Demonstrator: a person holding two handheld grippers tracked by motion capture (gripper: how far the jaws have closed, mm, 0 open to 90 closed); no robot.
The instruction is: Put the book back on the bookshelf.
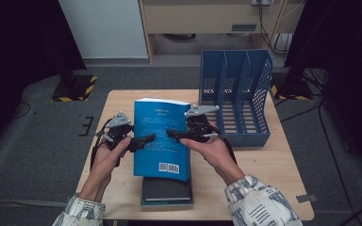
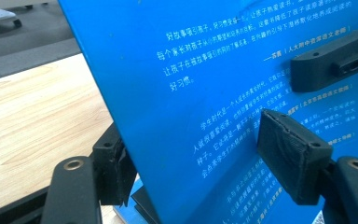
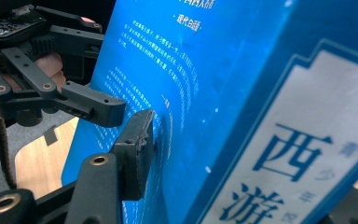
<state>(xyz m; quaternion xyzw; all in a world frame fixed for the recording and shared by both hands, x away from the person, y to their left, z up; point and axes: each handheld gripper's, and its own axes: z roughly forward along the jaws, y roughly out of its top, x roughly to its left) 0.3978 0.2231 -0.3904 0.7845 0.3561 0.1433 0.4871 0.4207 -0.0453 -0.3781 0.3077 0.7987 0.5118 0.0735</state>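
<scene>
Blue book (image 1: 162, 139) is tilted up off the dark book (image 1: 166, 189), just left of the blue file rack (image 1: 235, 96). Left gripper (image 1: 147, 139) and right gripper (image 1: 173, 134) each clamp a side edge of it. Keep both grips firm, lift level, stand it upright before moving toward a rack slot; avoid twisting the cover.

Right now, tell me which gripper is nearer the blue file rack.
Right. The right gripper grips the blue book's edge just beside the blue file rack; the left gripper grips the book's far edge.
</scene>
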